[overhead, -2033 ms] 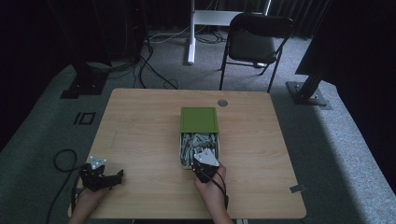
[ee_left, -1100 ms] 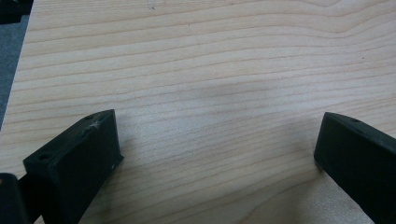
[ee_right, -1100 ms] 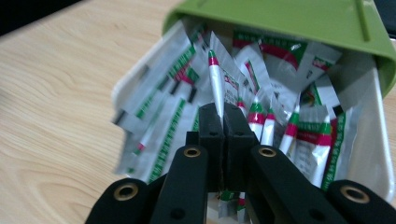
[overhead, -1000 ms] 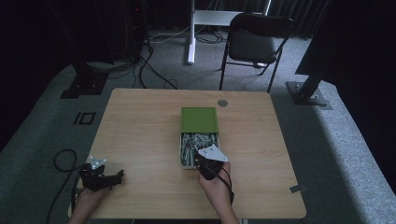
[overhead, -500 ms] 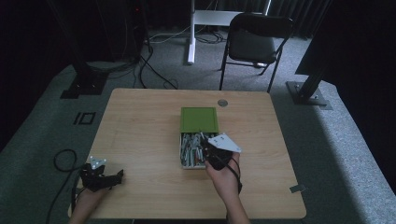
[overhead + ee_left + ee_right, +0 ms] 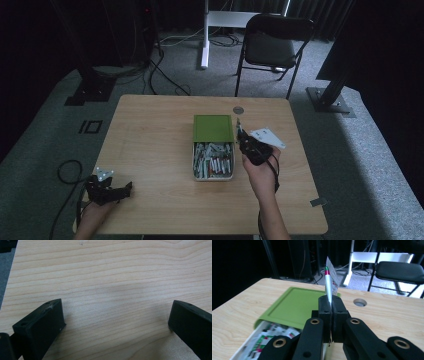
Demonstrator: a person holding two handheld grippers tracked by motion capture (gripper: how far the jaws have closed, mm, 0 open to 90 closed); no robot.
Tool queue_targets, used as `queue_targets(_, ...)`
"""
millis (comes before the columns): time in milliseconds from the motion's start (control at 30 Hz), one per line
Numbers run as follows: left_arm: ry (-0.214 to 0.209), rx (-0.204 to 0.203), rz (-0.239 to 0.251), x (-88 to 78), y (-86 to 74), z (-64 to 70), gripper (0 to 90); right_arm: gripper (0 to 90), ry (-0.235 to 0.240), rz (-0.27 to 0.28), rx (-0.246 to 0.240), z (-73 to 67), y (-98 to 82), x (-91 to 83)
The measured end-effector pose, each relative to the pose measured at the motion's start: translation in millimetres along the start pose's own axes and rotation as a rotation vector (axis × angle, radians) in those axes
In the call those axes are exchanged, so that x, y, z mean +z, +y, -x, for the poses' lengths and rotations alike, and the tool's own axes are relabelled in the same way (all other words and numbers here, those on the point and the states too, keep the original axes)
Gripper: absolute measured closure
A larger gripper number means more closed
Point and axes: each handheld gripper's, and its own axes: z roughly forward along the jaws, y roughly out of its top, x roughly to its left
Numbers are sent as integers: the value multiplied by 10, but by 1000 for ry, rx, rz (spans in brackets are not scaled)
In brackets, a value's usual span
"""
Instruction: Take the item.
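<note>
While box (image 6: pixel 213 160) sits mid-table, lid (image 6: pixel 213 128) slid back:
Right gripper (image 6: pixel 329 305): jaws clamp upright packet (image 6: pixel 328 282).
Left gripper (image 6: pixel 108 189): jaws apart, near front-left corner.

Wooden desk (image 6: pixel 150 135): white box (image 6: pixel 213 161) w/ green lid (image 6: pixel 213 128) at centre; cable hole (image 6: pixel 238 109) at 1 o'clock.

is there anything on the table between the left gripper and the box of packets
No. In the high view the left gripper sits near the table's front left corner, and only bare wood runs from it to the box.
</note>
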Motion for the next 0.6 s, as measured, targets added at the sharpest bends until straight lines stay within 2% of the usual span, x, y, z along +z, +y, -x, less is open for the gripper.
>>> queue_targets(300, 0, -1, 1, 1, 0, 1, 11, 886, -63, -43, 15, 315, -126, 150)
queue_targets(433, 0, -1, 1, 1, -1, 1, 11, 886, -67, -64, 33, 421, -189, 274)
queue_targets(467, 0, -1, 1, 1, -1, 1, 11, 885, -71, -79, 22, 440, -208, 314)
queue_targets(600, 0, 0, 0, 0, -1, 0, 11, 886, -67, -116, 47, 512, -306, 470)
